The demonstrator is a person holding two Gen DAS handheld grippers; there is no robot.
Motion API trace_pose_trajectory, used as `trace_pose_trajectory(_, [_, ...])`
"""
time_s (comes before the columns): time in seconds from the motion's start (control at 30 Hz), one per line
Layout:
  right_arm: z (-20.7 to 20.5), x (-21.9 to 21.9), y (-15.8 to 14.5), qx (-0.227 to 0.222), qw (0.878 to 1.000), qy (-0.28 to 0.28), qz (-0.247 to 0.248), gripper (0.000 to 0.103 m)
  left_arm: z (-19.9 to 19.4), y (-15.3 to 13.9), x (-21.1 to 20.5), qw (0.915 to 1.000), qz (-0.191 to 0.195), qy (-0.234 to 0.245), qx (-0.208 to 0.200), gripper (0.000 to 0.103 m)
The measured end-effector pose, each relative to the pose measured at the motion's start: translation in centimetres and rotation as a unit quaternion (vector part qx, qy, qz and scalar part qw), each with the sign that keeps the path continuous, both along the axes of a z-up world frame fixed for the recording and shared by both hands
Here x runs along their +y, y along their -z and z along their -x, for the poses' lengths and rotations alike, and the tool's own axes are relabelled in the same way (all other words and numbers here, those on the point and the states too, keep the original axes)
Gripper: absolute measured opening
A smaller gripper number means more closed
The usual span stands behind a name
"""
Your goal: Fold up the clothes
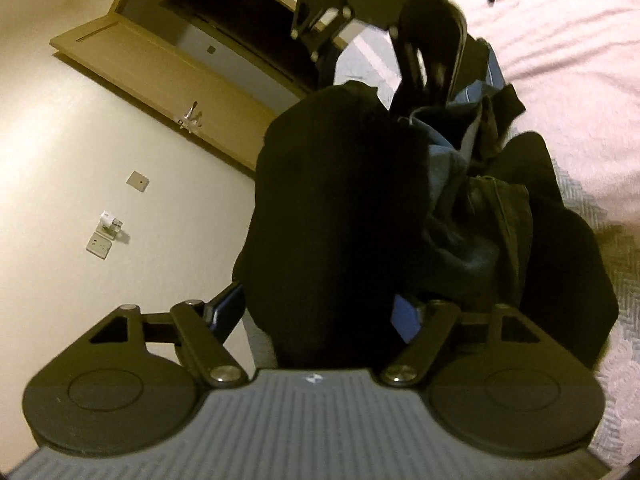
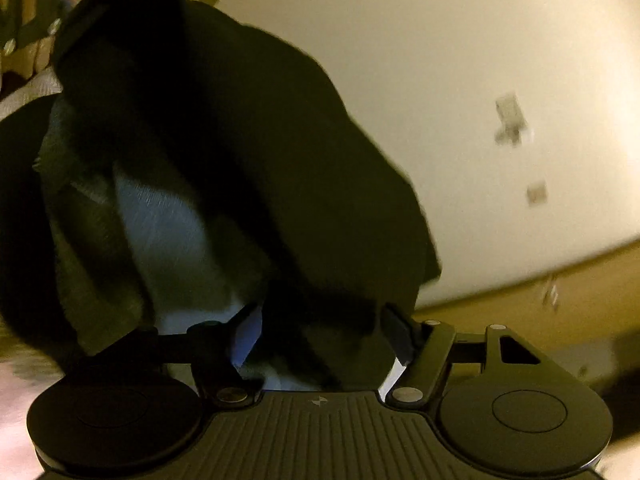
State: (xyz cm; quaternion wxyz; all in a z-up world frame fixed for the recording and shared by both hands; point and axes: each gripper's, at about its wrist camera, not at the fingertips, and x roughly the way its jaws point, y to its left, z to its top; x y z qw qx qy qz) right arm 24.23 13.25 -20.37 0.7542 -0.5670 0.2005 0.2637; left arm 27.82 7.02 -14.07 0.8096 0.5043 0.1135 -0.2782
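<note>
A black garment (image 1: 332, 200) hangs bunched in the middle of the left wrist view, and its lower part fills the gap between my left gripper's (image 1: 316, 312) fingers, which stand wide apart. Behind it a blue-grey garment (image 1: 452, 168) and a dark denim piece (image 1: 504, 216) lie heaped. The other gripper's black frame (image 1: 430, 28) shows blurred above the heap. In the right wrist view the black garment (image 2: 260, 140) drapes down between my right gripper's (image 2: 320, 336) spread fingers, beside a pale blue cloth (image 2: 160, 232). I see no pad pressing the cloth in either view.
The heap rests on a bed with a pink sheet (image 1: 560, 40) and a patterned white bedspread (image 1: 624, 320). A cream wall with sockets (image 1: 98, 244) and a wooden door (image 1: 180, 68) fill the left wrist view's left side. The right wrist view is motion-blurred.
</note>
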Motion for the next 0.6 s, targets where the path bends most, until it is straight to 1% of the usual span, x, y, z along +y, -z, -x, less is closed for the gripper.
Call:
trace_pose_trajectory(0.03, [-0.4, 0.1, 0.3, -0.01, 1.0, -0.009, 0.003, 0.068, -0.2, -0.1, 0.1, 1.0, 0.002, 0.005, 0.001, 0.069])
trace_pose_trajectory(0.07, [-0.7, 0.1, 0.4, -0.014, 1.0, -0.011, 0.0, 0.066, -0.4, -0.1, 0.1, 0.9999, 0.003, 0.009, 0.003, 0.061])
trace_pose_trajectory(0.1, [-1.1, 0.0, 0.4, -0.015, 1.0, -0.01, -0.005, 0.056, -0.6, -0.2, 0.1, 0.9999, 0.001, 0.012, 0.01, 0.054])
trace_pose_trajectory(0.13, [-1.5, -0.1, 0.4, -0.016, 1.0, -0.009, -0.01, 0.043, -0.8, -0.2, 0.0, 0.9997, 0.0, 0.016, 0.017, 0.041])
trace_pose_trajectory(0.17, [-1.9, -0.4, 0.3, -0.017, 1.0, -0.005, -0.014, 0.039, -1.0, -0.3, 0.0, 0.9995, 0.001, 0.021, 0.024, 0.031])
trace_pose_trajectory(0.2, [-2.3, -0.8, 0.0, -0.016, 1.0, -0.001, -0.019, 0.031, -1.1, -0.5, -0.1, 0.9993, 0.002, 0.026, 0.027, 0.025])
trace_pose_trajectory(0.23, [-2.6, -1.3, -0.5, -0.016, 0.999, 0.004, -0.027, 0.024, -1.1, -0.7, -0.2, 0.9992, 0.006, 0.03, 0.024, 0.015])
trace_pose_trajectory(0.27, [-2.9, -1.9, -1.2, -0.019, 0.999, 0.01, -0.037, 0.02, -1.1, -1.1, -0.4, 0.9992, 0.011, 0.033, 0.018, 0.009])
trace_pose_trajectory(0.3, [-3.2, -2.5, -1.9, -0.021, 0.999, 0.016, -0.047, 0.014, -1.1, -1.6, -0.6, 0.9992, 0.019, 0.034, 0.004, 0.007])
trace_pose_trajectory(0.33, [-3.5, -3.0, -2.9, -0.029, 0.998, 0.023, -0.057, 0.011, -1.2, -2.2, -0.8, 0.9989, 0.028, 0.035, -0.012, 0.006])
trace_pose_trajectory(0.43, [-4.1, -5.8, -6.3, -0.064, 0.991, 0.058, -0.101, 0.007, -1.4, -5.3, -1.9, 0.9953, 0.065, 0.037, -0.06, 0.004])
trace_pose_trajectory(0.5, [-4.2, -8.0, -9.4, -0.083, 0.984, 0.087, -0.132, 0.006, -1.5, -7.6, -2.7, 0.9912, 0.091, 0.043, -0.087, 0.003])
trace_pose_trajectory(0.6, [-2.9, -12.4, -13.3, -0.114, 0.969, 0.131, -0.174, 0.006, -0.6, -11.1, -4.9, 0.9841, 0.124, 0.078, -0.1, 0.002])
